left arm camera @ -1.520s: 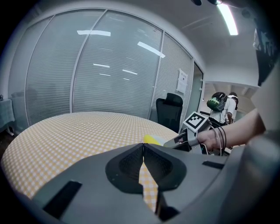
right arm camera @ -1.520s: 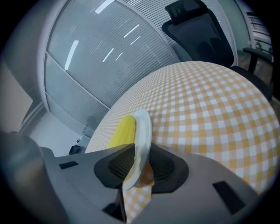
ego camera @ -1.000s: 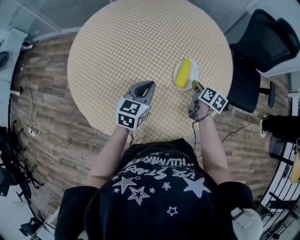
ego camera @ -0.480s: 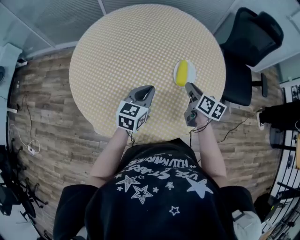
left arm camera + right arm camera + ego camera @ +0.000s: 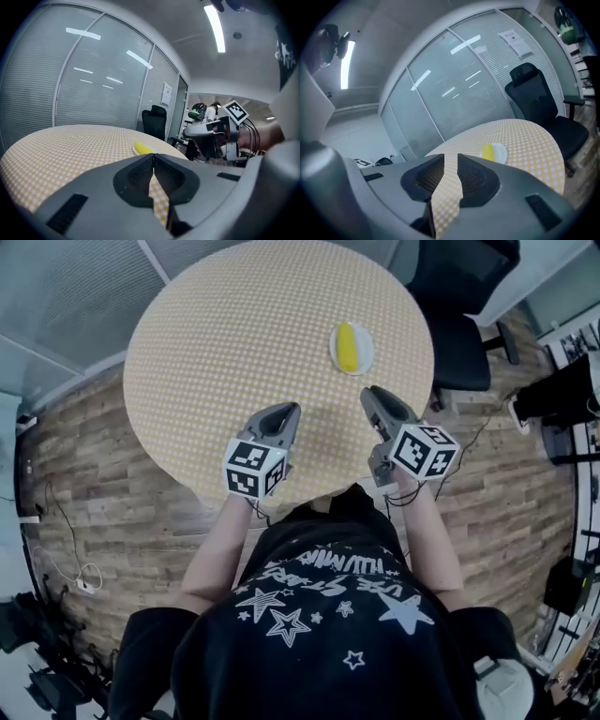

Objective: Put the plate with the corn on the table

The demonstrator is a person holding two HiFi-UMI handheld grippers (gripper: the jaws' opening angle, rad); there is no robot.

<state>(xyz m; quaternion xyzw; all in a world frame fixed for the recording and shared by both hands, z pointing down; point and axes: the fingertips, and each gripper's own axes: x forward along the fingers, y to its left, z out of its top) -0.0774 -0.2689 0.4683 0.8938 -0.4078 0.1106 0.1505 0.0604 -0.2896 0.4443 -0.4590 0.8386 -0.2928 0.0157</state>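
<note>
Back from the plate (image 5: pixel 367 348) has come the right claw (image 5: pixel 369 395), now well apart from it near the desk's (image 5: pixel 234 324) near edge, jaws a narrow slit apart and empty. The plate sits flat on the desk, right of middle, corn (image 5: pixel 346 346) lying on it. The left claw (image 5: pixel 288 412) hovers alongside, tips touching, holding nothing.

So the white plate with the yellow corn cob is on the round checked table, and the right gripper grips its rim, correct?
No. The head view shows the right gripper clear of the white plate, near the edge of the table, jaws empty. The rest is right.
</note>
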